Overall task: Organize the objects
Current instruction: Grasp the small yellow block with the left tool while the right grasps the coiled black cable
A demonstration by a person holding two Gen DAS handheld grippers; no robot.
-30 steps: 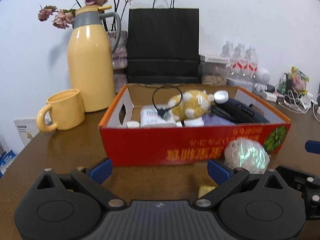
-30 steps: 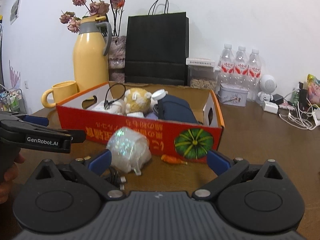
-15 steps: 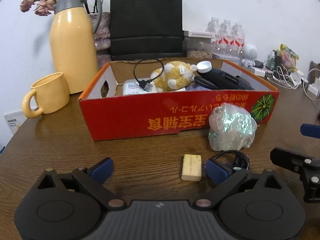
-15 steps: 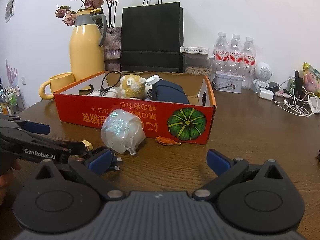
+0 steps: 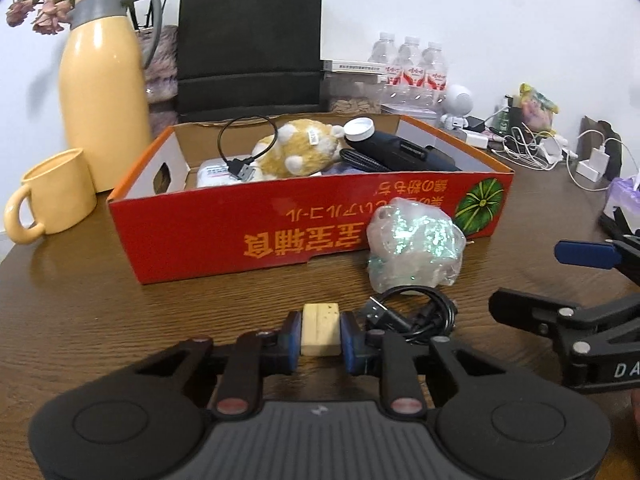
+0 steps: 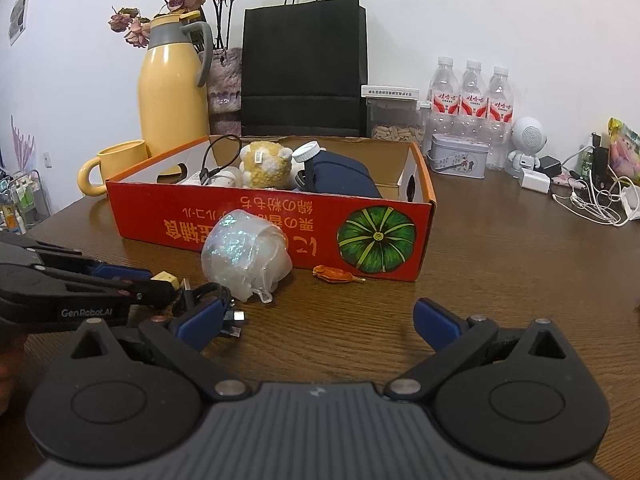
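Note:
My left gripper (image 5: 320,334) is shut on a small cream block (image 5: 320,328) low over the wooden table; the block also shows in the right wrist view (image 6: 165,279). A coiled black cable (image 5: 416,312) lies just right of it, below a crumpled iridescent plastic bag (image 5: 416,246). The red cardboard box (image 5: 280,236) behind holds a plush toy (image 5: 298,154), a cable, a dark pouch and a white-capped bottle. My right gripper (image 6: 316,320) is open and empty, in front of the box (image 6: 360,232), with the bag (image 6: 244,254) ahead to its left.
A yellow mug (image 5: 52,196) and yellow thermos (image 5: 104,92) stand left of the box. A black paper bag (image 5: 250,40), water bottles (image 6: 472,100) and a tin (image 6: 460,156) stand at the back. Chargers and cables (image 6: 588,196) lie far right. A small orange scrap (image 6: 336,274) lies by the box.
My left gripper has moved forward over the cream block and closed on it. The right gripper has stayed open and shifted slightly.

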